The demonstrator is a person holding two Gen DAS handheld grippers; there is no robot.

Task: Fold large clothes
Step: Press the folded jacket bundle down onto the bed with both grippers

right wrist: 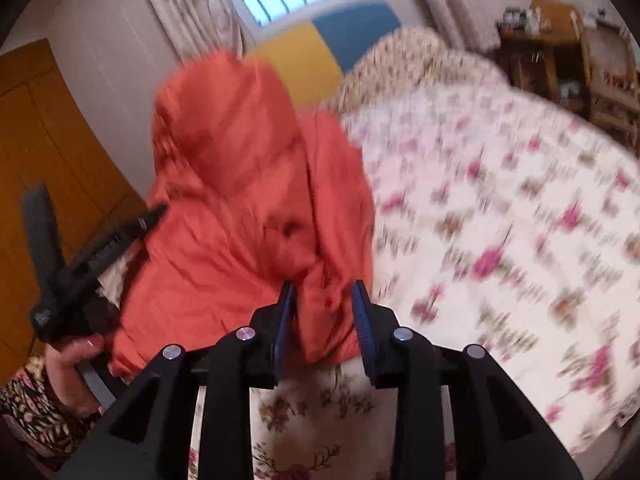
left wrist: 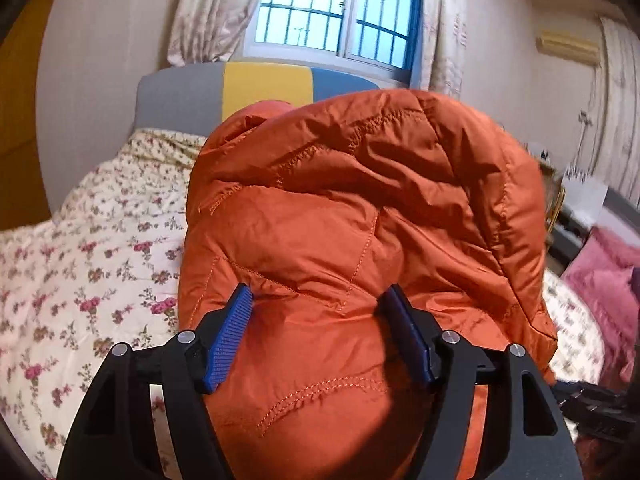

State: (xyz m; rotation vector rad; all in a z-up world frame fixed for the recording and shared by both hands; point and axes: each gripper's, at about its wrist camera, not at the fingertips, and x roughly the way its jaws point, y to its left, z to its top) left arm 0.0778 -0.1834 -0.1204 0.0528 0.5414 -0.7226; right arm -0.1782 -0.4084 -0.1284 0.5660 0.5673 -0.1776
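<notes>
An orange quilted puffer jacket (left wrist: pixel 360 220) is held up above a bed with a floral cover (left wrist: pixel 80 260). My left gripper (left wrist: pixel 318 300) has its blue pads pressed into a thick bunch of the jacket. In the right wrist view the jacket (right wrist: pixel 240 200) hangs in a bundle, blurred by motion. My right gripper (right wrist: pixel 326 292) holds a fold of its lower edge between its blue pads. The left gripper's black body (right wrist: pixel 80 264) and the hand holding it show at the left of that view.
The floral bed (right wrist: pixel 500 220) fills the right of the right wrist view. A grey, yellow and blue headboard (left wrist: pixel 256 84) stands under a barred window (left wrist: pixel 340 8). A wooden wardrobe (right wrist: pixel 48 140) is left, wooden shelves (right wrist: pixel 580 60) far right, pink cushions (left wrist: pixel 600 280) beside the bed.
</notes>
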